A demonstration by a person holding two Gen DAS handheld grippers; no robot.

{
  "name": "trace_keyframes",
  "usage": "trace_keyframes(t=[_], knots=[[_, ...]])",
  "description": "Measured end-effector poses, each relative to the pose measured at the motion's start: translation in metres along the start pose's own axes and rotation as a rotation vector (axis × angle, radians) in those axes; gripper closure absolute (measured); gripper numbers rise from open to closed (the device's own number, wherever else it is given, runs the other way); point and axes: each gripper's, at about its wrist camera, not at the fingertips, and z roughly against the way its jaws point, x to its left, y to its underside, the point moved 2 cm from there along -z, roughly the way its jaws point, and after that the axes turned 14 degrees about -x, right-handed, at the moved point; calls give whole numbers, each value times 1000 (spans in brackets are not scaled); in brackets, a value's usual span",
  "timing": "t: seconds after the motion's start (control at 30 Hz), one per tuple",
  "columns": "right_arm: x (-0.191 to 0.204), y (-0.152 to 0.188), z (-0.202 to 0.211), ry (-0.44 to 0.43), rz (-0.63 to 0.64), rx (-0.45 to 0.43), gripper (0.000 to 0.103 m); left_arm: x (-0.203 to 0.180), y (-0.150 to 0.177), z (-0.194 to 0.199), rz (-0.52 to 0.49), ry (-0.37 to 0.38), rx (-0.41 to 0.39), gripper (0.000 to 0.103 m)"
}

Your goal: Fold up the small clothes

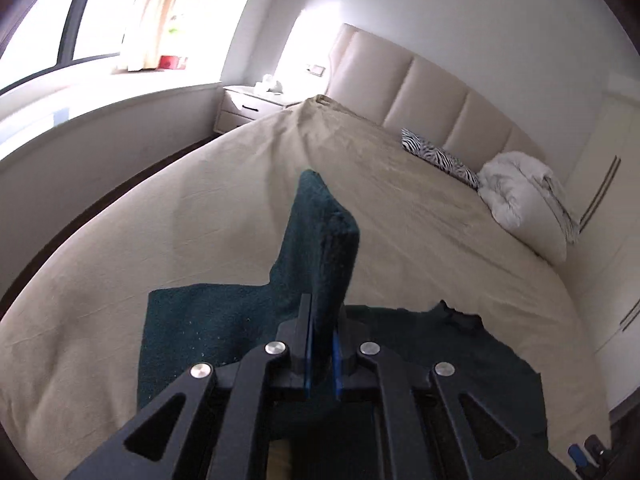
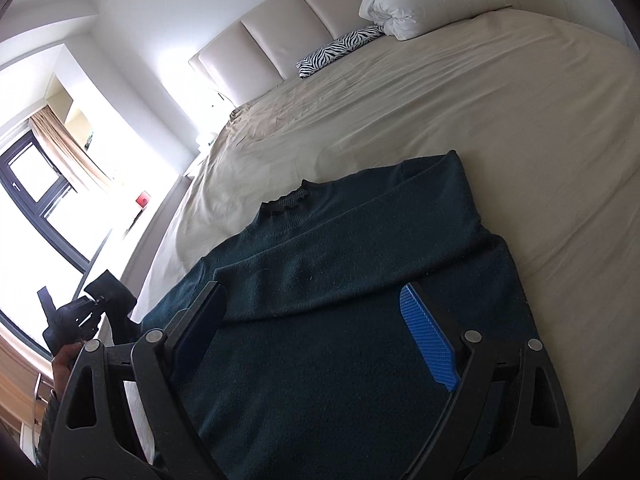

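Big beige bed (image 2: 440, 120), with my dark green sweater (image 2: 340, 272) lying flat near its edge, collar pointing toward the headboard (image 2: 280, 32), one sleeve already crossed over the chest. My left tool (image 1: 322, 344) is clamped tight on the other sleeve (image 1: 332, 240), lifted off to the left side. My right tool (image 2: 316, 336) hovers wide open over the body, gripping nothing.

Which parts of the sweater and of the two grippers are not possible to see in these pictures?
- Sweater hem: right wrist view, cut off by the bottom edge and the open right gripper.
- Sleeve cuff: left wrist view, covered by the left gripper, shut on it.
- Left gripper in the right wrist view: dark against the bright window, too small to read its jaws.
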Motion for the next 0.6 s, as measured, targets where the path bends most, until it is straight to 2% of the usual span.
trace_keyframes(t=[0.07, 0.13, 0.2, 0.27, 0.43, 0.5, 0.57, 0.6], knots=[[-12, -1, 3, 10, -17, -1, 14, -59, 20, -9, -157, 49, 28, 95], [-24, -1, 5, 21, -35, -4, 14, -115, 54, -14, -342, 78, 58, 95], [-33, -1, 7, 28, -51, -5, 14, -151, 88, -17, -481, 85, 77, 95], [-41, -1, 8, 31, -59, -6, 14, -170, 115, -14, -562, 91, 82, 95], [-45, 5, -5, 17, -80, 35, 14, -179, 158, -8, -721, 85, 104, 93], [-38, 6, -22, -12, -79, 80, 14, -175, 166, -10, -747, 74, 119, 88], [-32, 9, -42, -31, -88, 133, 14, -167, 169, -11, -756, 55, 129, 62], [-29, 9, -51, -41, -94, 151, 14, -164, 170, -9, -755, 55, 124, 55]])
